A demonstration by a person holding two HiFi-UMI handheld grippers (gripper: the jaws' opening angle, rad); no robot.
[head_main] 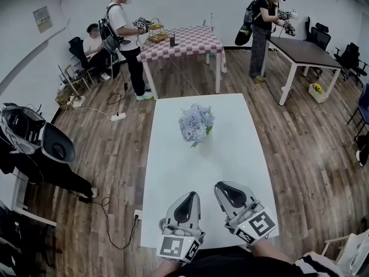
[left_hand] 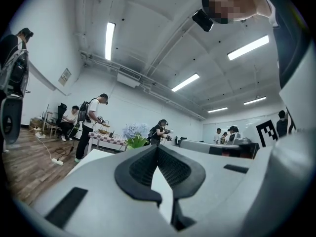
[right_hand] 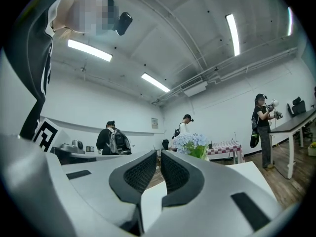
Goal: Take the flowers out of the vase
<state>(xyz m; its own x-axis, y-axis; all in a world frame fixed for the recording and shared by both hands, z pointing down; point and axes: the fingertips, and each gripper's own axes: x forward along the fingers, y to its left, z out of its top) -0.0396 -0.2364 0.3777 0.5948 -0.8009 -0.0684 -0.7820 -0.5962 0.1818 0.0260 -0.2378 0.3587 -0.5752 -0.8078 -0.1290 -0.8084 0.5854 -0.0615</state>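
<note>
The flowers [head_main: 196,124], a pale blue bunch, stand upright in a barely visible vase [head_main: 204,149] near the middle of the tabletop [head_main: 173,172], so their stems run vertically. They lie straight ahead of both claws and well apart from them. The left gripper [head_main: 190,195] and right gripper [head_main: 223,184] sit over the near edge, pointing about level and angled slightly toward each other. Both have their jaws closed on nothing. The right reaches marginally further in and seems the likelier one to take the stems.

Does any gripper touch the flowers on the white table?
No, in the head view the left gripper and the right gripper are both at the near edge of the table, clearly apart from the flowers.
</note>
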